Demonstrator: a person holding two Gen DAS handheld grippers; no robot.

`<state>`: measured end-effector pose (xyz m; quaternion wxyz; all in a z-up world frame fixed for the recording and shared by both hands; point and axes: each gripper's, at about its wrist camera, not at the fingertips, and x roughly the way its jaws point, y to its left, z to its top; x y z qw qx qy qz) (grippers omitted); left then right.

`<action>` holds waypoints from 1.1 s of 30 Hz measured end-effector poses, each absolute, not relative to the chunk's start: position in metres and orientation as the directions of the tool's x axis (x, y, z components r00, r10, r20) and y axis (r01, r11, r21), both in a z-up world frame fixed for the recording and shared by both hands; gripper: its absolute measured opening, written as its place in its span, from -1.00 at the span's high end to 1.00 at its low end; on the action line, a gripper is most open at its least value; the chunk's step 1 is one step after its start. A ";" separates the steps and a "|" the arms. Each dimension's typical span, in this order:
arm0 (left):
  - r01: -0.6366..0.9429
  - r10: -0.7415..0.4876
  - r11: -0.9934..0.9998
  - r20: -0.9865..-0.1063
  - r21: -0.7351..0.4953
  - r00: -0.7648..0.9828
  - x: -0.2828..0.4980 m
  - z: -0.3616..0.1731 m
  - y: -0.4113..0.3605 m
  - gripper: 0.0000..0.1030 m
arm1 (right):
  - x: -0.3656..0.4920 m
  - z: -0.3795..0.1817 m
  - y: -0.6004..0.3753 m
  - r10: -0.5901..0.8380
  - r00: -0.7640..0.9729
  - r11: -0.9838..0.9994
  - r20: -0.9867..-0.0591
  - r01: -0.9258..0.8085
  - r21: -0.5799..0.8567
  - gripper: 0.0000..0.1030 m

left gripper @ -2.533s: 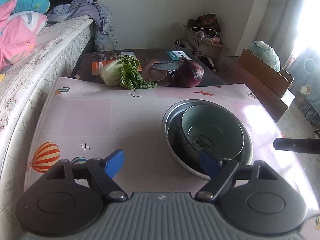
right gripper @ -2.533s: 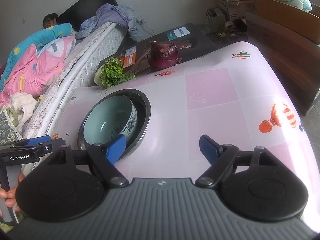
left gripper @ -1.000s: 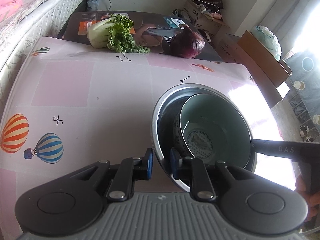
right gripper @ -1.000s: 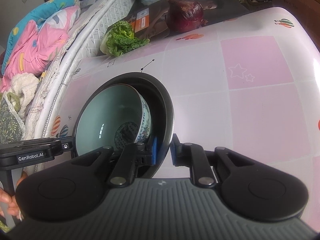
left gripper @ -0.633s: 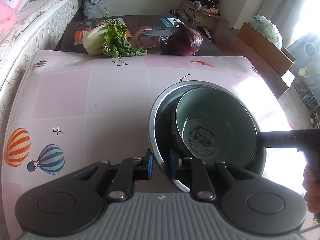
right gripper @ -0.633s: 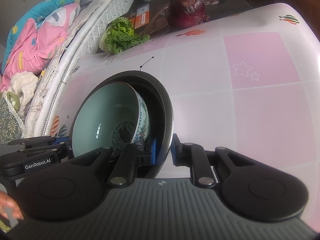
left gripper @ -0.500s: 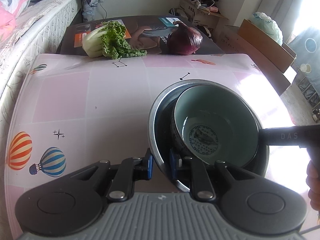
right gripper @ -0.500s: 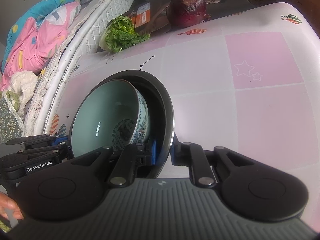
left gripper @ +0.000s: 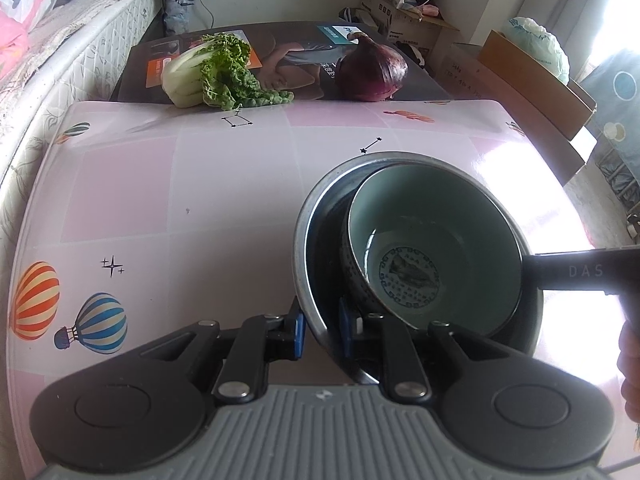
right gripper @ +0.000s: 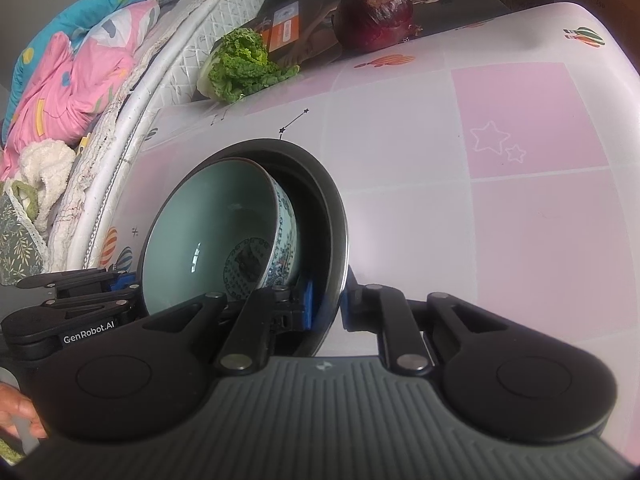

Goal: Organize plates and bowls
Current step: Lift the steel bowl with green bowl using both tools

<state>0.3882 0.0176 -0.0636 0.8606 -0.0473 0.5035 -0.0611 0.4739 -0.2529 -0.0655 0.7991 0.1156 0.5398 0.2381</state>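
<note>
Steel meets porcelain over a pink balloon-print tablecloth [left gripper: 168, 200]: a metal bowl [left gripper: 310, 216] holds a celadon-green ceramic bowl [left gripper: 436, 220] with a dark medallion at its bottom and blue patterning outside, leaning toward one side of the larger vessel. The left gripper [left gripper: 320, 330] pinches the metal bowl's rim on one side, one pad inside and one outside; the right gripper [right gripper: 329, 304] clamps the opposite rim the same way. Beyond, a leafy cabbage [left gripper: 212, 72] and a red onion [left gripper: 374, 70] lie at the table's far edge.
</note>
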 end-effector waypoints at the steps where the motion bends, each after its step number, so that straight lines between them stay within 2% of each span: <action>1: 0.057 -0.151 0.988 -0.860 -0.141 0.488 0.388 -0.064 0.017 0.65 | 0.474 -0.065 -0.253 0.505 0.304 0.860 -0.808 -0.256 0.441 0.76; 33: 0.058 -0.146 0.989 -0.844 -0.135 0.517 0.380 -0.053 0.018 0.65 | 0.467 -0.059 -0.255 0.517 0.334 0.853 -0.788 -0.284 0.439 0.74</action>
